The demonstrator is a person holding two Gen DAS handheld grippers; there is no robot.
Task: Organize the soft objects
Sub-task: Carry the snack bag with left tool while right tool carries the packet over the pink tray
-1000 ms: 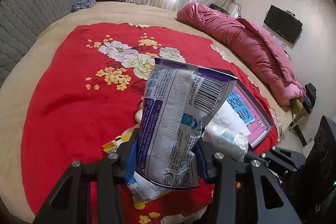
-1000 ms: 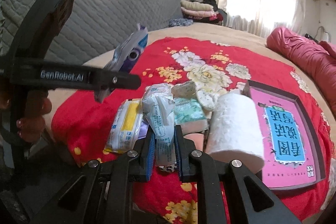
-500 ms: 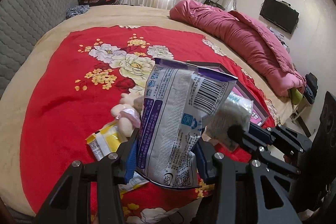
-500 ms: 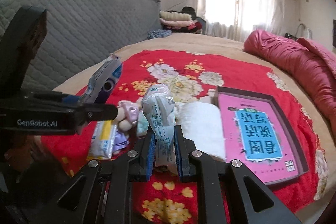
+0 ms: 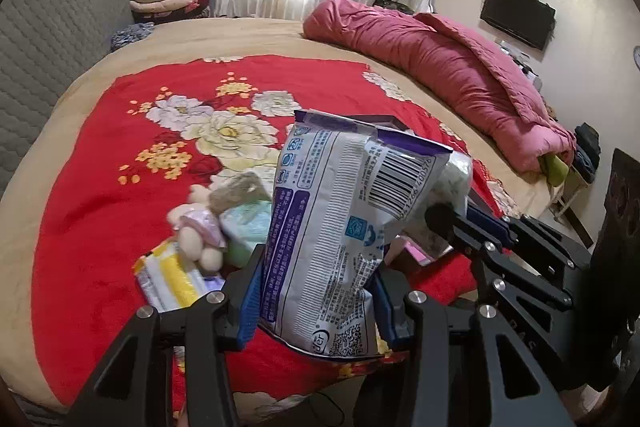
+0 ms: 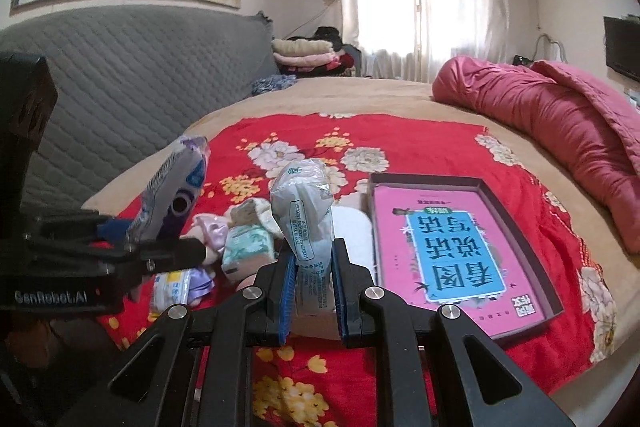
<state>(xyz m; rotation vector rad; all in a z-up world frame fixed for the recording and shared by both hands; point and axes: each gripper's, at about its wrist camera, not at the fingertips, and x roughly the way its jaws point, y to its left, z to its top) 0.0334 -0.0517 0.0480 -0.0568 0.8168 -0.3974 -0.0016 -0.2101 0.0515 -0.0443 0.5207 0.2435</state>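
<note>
The left gripper [image 5: 318, 291] pinches a large pouch [image 5: 344, 227] low down, its fingers pressed into the pouch's 2 sides and holding it upright above the near edge of the bed [image 5: 80, 99]. The right gripper [image 6: 312, 291] pinches a small pack [image 6: 306, 211] the same way, also clear of the red blanket [image 6: 420, 139].

Both look light and soft: thin crinkly film over squashy contents, likely slippery at the surface but not fragile. A grip across the padded body, where the fingers sit now, should hold better than one on the flat sealed top, which would probably fold or slide.

Below them, near the blanket's near edge, lies a loose pile: a plush toy [image 5: 196, 231], a green pack [image 6: 246, 247], a yellow pack [image 5: 172, 275] and a white roll [image 6: 352, 231], just beside a shallow tray [image 6: 516, 223] holding a pink book [image 6: 444, 247].

The pouch hides most of the tray and roll in the left view. In the right view the left gripper covers part of the pile. The pile's lowest pieces are blurred, and what each pack contains cannot be told.
</note>
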